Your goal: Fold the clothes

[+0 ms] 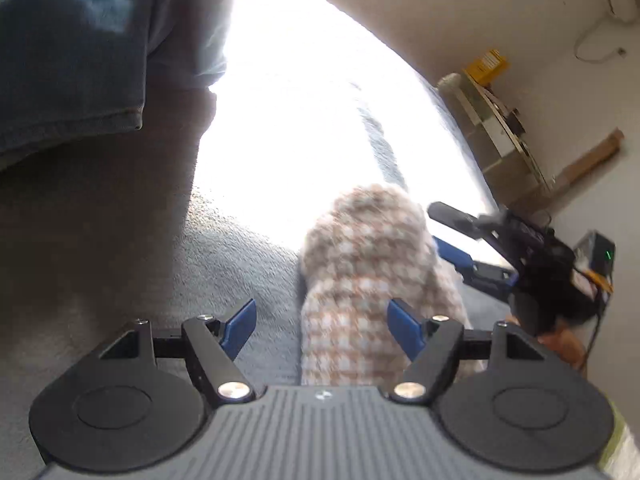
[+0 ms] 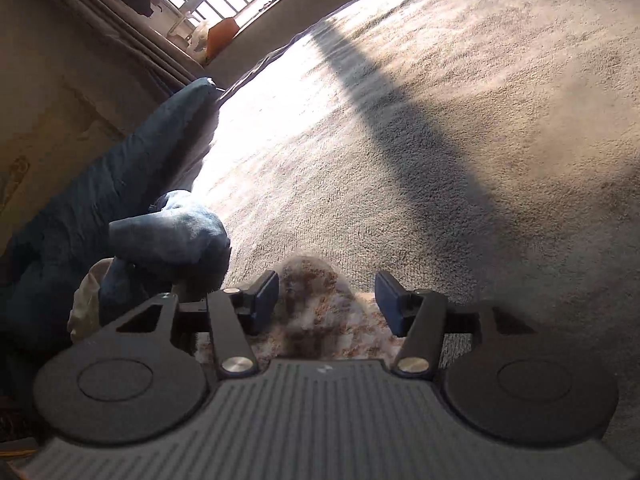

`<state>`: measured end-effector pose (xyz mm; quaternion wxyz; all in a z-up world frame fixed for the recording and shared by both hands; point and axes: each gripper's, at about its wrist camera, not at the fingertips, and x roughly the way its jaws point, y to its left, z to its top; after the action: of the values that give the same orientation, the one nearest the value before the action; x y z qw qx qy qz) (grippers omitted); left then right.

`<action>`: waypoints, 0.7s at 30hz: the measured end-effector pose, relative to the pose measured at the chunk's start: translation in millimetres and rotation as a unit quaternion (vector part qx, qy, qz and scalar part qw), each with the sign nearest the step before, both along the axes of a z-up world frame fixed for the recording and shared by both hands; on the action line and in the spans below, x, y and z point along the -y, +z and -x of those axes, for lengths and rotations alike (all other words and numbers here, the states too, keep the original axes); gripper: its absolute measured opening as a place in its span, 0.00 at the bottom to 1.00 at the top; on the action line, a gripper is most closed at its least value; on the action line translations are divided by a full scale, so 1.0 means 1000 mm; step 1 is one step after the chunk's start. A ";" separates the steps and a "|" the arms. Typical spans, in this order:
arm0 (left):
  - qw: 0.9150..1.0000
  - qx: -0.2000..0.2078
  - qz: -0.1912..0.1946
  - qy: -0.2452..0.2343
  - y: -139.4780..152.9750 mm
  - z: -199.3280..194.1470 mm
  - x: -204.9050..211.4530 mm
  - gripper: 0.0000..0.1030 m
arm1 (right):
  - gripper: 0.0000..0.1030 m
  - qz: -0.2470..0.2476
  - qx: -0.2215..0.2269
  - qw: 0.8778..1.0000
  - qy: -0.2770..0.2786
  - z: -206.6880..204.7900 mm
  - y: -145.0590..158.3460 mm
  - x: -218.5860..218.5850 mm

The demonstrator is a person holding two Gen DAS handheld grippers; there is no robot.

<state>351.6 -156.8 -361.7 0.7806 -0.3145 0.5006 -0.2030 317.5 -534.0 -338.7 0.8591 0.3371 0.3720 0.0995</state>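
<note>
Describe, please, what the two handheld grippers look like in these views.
Both the left gripper and right gripper have blue finger pads on black link arms with silver pivot screws, two round black discs, and a ribbed grey body.

Glare wipes out the middle of the grey blanket (image 1: pixel 240 248) in my left wrist view; from twelve to two o'clock I read no texture there. The checked sock (image 1: pixel 360 264) runs under the camera housing at six o'clock, its near end hidden. The right gripper (image 1: pixel 460 248) at three o'clock is smeared by motion blur; I cannot judge its fingers from here. Jeans (image 1: pixel 72 64) at ten o'clock are cut by the frame edge. On the shelf at two o'clock, a yellow box (image 1: pixel 486 65), print illegible.

Right wrist view: the sock (image 2: pixel 316 304) is blurred, perhaps bunched, and passes under the housing. The jeans (image 2: pixel 120 200) leave the frame at nine o'clock.
</note>
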 end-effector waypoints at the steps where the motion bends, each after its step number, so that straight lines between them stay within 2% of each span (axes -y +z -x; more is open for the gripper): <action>1: 0.998 -0.032 0.043 0.018 -0.018 -0.016 -0.005 0.69 | 0.58 -0.016 -0.002 1.000 0.008 -0.002 -0.001 0.000; 2: 0.993 -0.060 0.093 0.038 -0.036 -0.027 -0.010 0.70 | 0.59 -0.028 -0.004 1.000 0.014 -0.004 -0.003 0.000; 3: 0.983 -0.086 0.149 0.060 -0.053 -0.034 -0.014 0.70 | 0.62 -0.035 -0.007 0.999 0.021 -0.006 -0.005 -0.001; 5: 0.955 -0.129 0.248 0.102 -0.086 -0.047 -0.019 0.69 | 0.62 -0.040 -0.013 0.999 0.034 -0.010 -0.009 -0.004; 6: 0.946 -0.136 0.270 0.116 -0.095 -0.049 -0.018 0.68 | 0.62 -0.042 -0.014 0.998 0.042 -0.010 -0.010 -0.005; 7: 0.942 -0.139 0.280 0.120 -0.099 -0.052 -0.015 0.68 | 0.61 -0.045 -0.013 0.998 0.049 -0.010 -0.011 -0.007; 8: 0.941 -0.138 0.286 0.119 -0.100 -0.054 -0.011 0.69 | 0.56 -0.046 -0.012 0.997 0.055 -0.009 -0.010 -0.008; 11: 0.945 -0.131 0.286 0.095 -0.093 -0.060 0.012 0.68 | 0.22 -0.040 -0.002 0.997 0.068 0.000 -0.004 -0.011; 12: 0.947 -0.127 0.280 0.088 -0.089 -0.062 0.017 0.67 | 0.18 -0.037 0.003 0.997 0.071 0.005 0.000 -0.012; 14: 0.954 -0.106 0.274 0.067 -0.075 -0.062 0.024 0.61 | 0.14 -0.038 0.021 0.996 0.073 0.017 0.008 -0.011; 15: 0.960 -0.088 0.259 0.055 -0.065 -0.062 0.025 0.60 | 0.13 -0.035 0.034 0.996 0.072 0.024 0.014 -0.010; 18: 0.980 -0.046 0.189 0.041 -0.050 -0.061 0.031 0.52 | 0.11 -0.023 0.050 0.997 0.055 0.037 0.021 -0.003; 20: 0.987 -0.041 0.144 0.054 -0.054 -0.060 0.036 0.48 | 0.10 -0.009 0.028 0.999 0.029 0.035 0.010 0.003; 21: 0.988 -0.043 0.137 0.064 -0.058 -0.061 0.037 0.47 | 0.10 -0.004 0.013 1.000 0.017 0.032 0.003 0.005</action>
<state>412.2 -193.7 -419.9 0.7191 -0.4582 0.4802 -0.2058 285.8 -539.4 -336.1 0.8607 0.3331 0.3658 0.1206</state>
